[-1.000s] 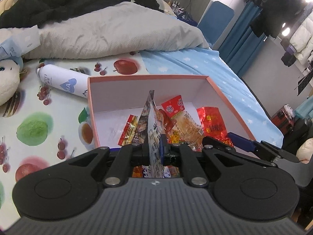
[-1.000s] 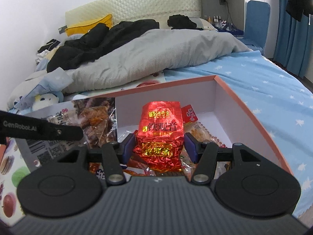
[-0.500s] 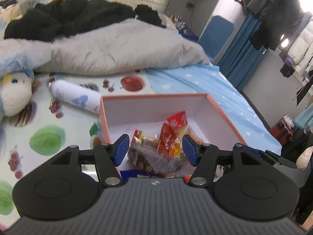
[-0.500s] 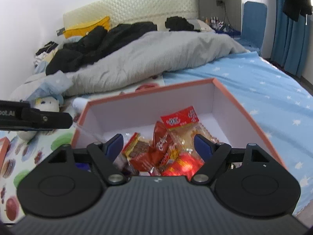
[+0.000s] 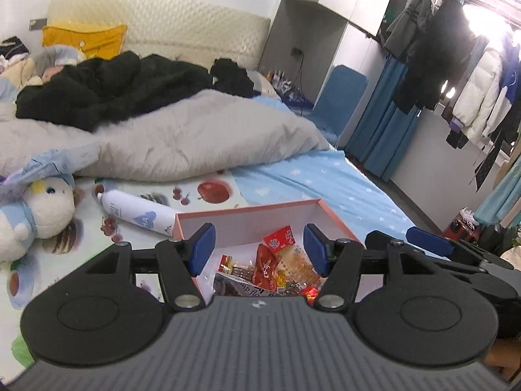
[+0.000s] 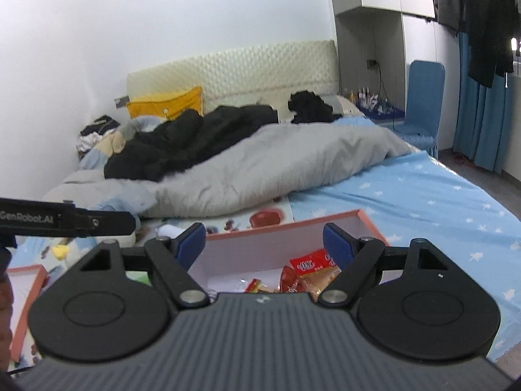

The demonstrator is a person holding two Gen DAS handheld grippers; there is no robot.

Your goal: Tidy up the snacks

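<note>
Currently on hand: one pink box [image 5: 257, 210], white inside, lying open on the fruit-print mat [image 5: 58, 260] atop the bed, with the blue star sheet [image 5: 325, 182] running past its right side. Contents: a loose heap of snack packets [image 5: 276, 267] toward the near right of the box floor, including a red-labelled packet [image 5: 277, 236] of pale crackers, a dark red pouch [image 5: 265, 265] and a dark printed bag [image 5: 237, 286] at the near edge, partly hidden by the tool body. Left gripper [image 5: 257, 251]: jaws apart after having just been opening, nothing between the blue pads, poised above the box. Right gripper [image 6: 264, 242]: jaws wide after having just been opening, likewise bare, also above the box and beside the left one. Surroundings: white spray can [image 5: 136, 215] lying on the mat just left of the box; plush toy [image 5: 35, 208] farther left; grey duvet [image 5: 195, 137] and black clothing [image 5: 107, 88] behind; yellow pillow [image 5: 84, 39] at the headboard; second pink tray [image 6: 24, 288] at far left in the right wrist view.
</note>
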